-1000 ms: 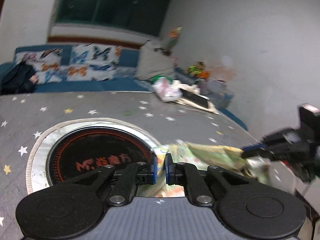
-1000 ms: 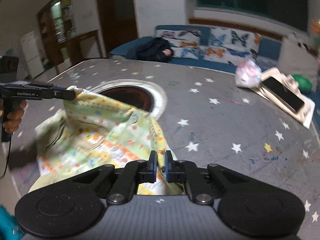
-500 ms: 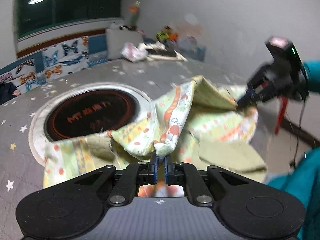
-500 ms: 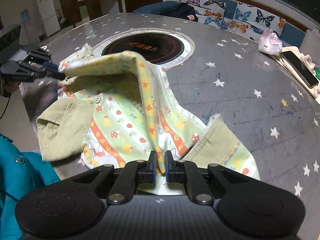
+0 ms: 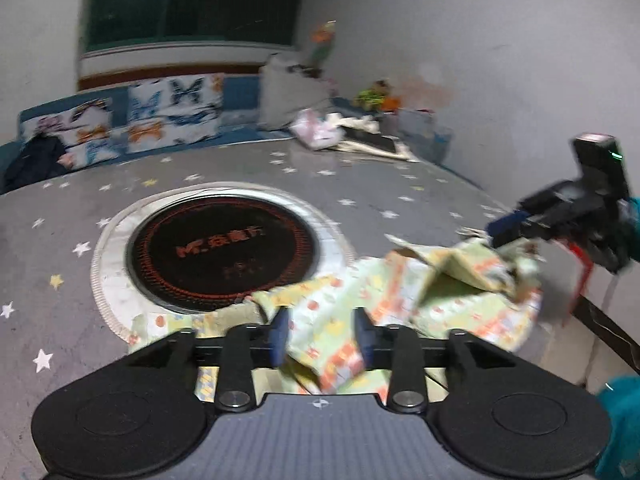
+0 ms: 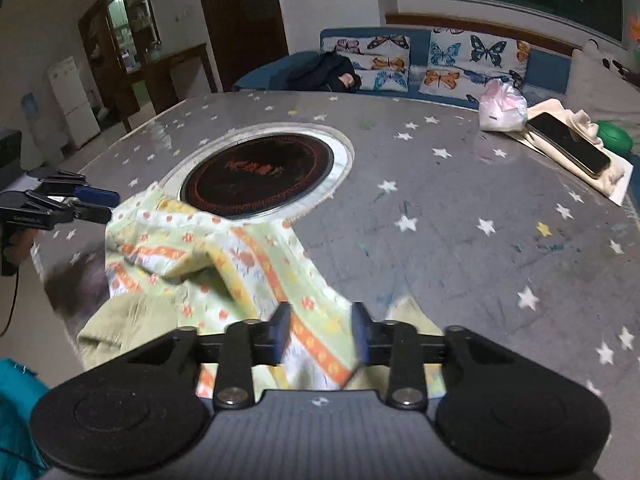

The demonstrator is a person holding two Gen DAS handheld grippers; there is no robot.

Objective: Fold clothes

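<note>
A grey desk scattered with printed stars fills both views under dim indoor light. Nearest each camera, the patterned green-and-orange garment lies crumpled at the desk's near edge, one corner spilling over the rim. The left gripper has its fingers spread wide with cloth lying loose between them, gripping nothing. The right gripper stands the same way, blue pads apart over a striped fold; motion blur makes it hard to say whether the fabric touches either pad. Just beyond the garment sits the round black cooktop in its pale ring, the cloth's far edge touching that ring. Farther right rest a phone on folded cloth and a pink bag. Behind the desk runs a blue sofa with butterfly cushions.
</note>
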